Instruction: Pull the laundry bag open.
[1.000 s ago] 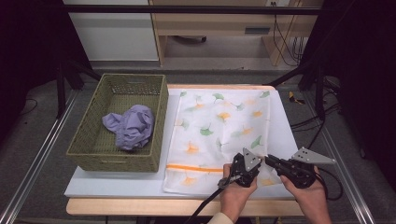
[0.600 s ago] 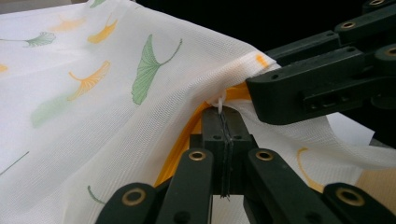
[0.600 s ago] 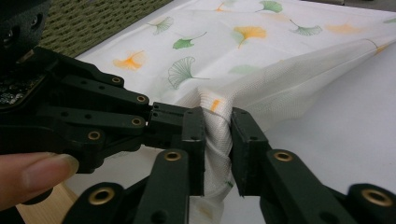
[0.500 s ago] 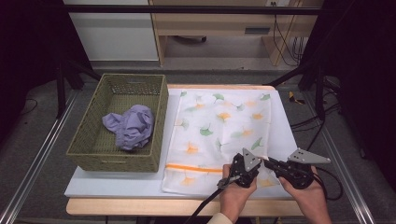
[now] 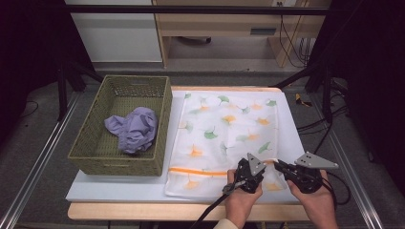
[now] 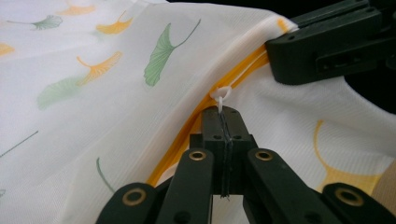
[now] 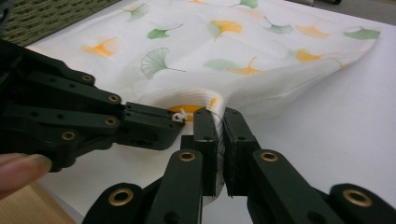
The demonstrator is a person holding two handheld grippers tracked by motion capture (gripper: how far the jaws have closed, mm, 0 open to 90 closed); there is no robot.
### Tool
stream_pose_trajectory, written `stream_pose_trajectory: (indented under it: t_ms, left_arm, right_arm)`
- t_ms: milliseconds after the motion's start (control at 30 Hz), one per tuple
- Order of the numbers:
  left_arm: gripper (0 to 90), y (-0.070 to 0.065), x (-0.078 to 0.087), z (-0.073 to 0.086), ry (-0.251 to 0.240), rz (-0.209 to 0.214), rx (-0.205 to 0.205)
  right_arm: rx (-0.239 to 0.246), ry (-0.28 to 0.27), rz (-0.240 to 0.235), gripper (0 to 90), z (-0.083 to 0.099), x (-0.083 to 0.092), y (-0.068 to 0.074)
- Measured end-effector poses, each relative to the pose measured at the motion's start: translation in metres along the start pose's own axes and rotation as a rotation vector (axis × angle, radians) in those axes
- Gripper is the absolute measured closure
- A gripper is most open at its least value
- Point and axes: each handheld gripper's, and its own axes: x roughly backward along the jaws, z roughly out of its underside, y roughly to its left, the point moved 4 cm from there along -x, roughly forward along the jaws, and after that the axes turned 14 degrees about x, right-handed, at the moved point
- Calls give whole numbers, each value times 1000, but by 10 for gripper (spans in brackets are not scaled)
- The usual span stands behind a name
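basket (image 5: 90, 157): green woven, on my table's left side
cloth (image 5: 133, 129): crumpled lilac, lying in the basket
table (image 5: 114, 188): white top

A lab or test room rigged for recording, not a home. A white table (image 5: 119, 188) stands alone on grey floor (image 5: 43, 143), flanked by metal rails (image 5: 28, 183) at 8 and 4 o'clock; black stands (image 5: 64, 78) and dark curtains (image 5: 28, 47) close in at 10 and 2 o'clock. At 12 o'clock a wooden bench (image 5: 215, 21) and white cabinet (image 5: 117, 36) line the wall, and loose cables (image 5: 286, 38) hang at 1 o'clock.
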Motion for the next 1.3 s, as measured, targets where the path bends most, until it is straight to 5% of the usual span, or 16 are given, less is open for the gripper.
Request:
stream_pose_trajectory:
  t_ms: [400, 700, 1000, 1167, 1300]
  left_arm:
    - [897, -6, 1, 4, 56, -17, -11]
    - [897, -6, -3, 3, 86, -17, 11]
    - [897, -5, -7, -1, 80, -25, 25]
    - [897, -6, -5, -1, 72, -39, 18]
    - [897, -6, -2, -2, 72, -62, 14]
  right_arm:
    - [-22, 44, 37, 857, 22, -4, -15]
    - [-19, 48, 45, 856, 24, -7, -16]
    - [-66, 48, 54, 853, 23, -6, -18]
    - [-44, 57, 67, 854, 21, -6, -16]
    - [-6, 58, 123, 855, 16, -2, -13]
